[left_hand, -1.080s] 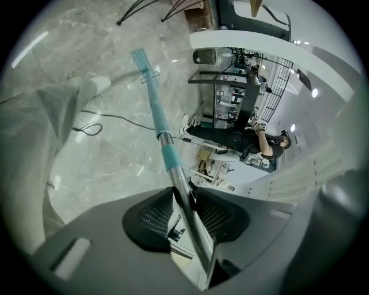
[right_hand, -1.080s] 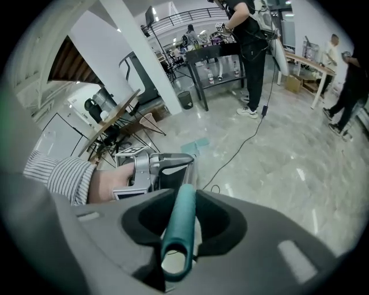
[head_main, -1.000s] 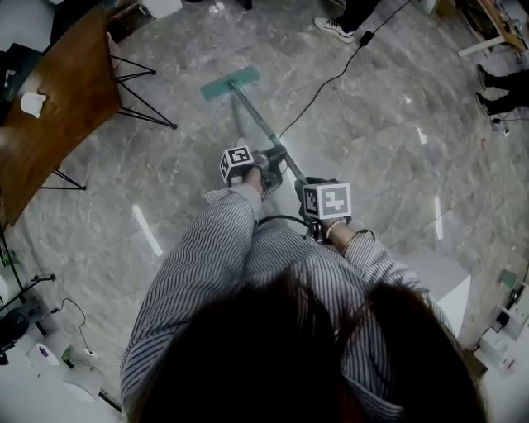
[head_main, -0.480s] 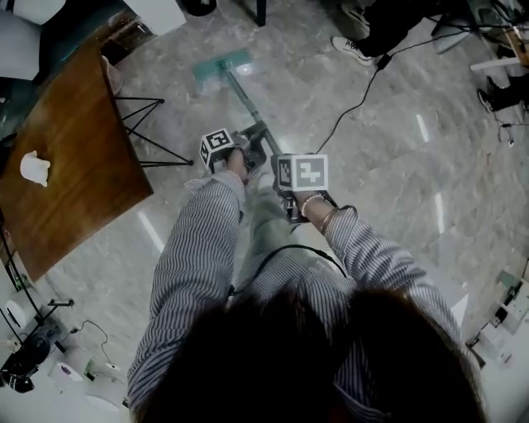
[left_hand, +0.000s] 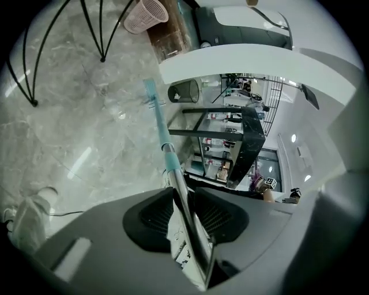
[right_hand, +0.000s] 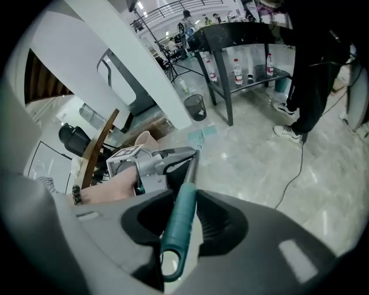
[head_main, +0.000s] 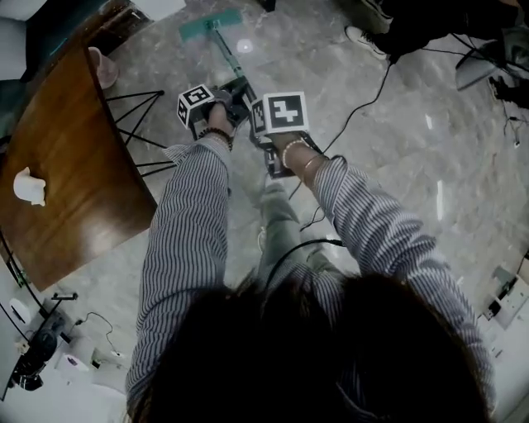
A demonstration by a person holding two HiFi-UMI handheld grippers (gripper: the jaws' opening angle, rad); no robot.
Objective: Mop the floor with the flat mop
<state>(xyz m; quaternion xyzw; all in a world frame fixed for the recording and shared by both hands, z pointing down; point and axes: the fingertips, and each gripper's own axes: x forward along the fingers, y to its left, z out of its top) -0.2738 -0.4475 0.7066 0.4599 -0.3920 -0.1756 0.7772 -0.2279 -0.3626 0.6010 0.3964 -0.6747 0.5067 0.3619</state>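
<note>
The flat mop has a teal head (head_main: 211, 25) lying on the grey marble floor at the top of the head view, and a metal pole (head_main: 231, 62) that slants back to my hands. My left gripper (head_main: 234, 92) is shut on the pole; its jaws have just been closing and the steel pole (left_hand: 183, 207) sits pinched between the pads. Just behind it my right gripper (head_main: 258, 124) points steeply down and is shut on the teal end grip (right_hand: 180, 222). The right gripper view also shows the left gripper (right_hand: 151, 167) ahead on the pole and the mop head (right_hand: 202, 135).
A brown wooden table (head_main: 58, 165) with black wire legs (head_main: 140, 124) stands close at the left, a pink basket (head_main: 103, 66) behind it. A black cable (head_main: 364, 99) runs across the floor to the right, near a person's shoe (head_main: 364, 37). A black shelf table (right_hand: 242, 46) and a bin (right_hand: 196, 105) stand ahead.
Both grippers and the mop have pushed forward, up the picture; the mop head has slid to the top edge, past the table's corner. Both arms are stretched further out.
</note>
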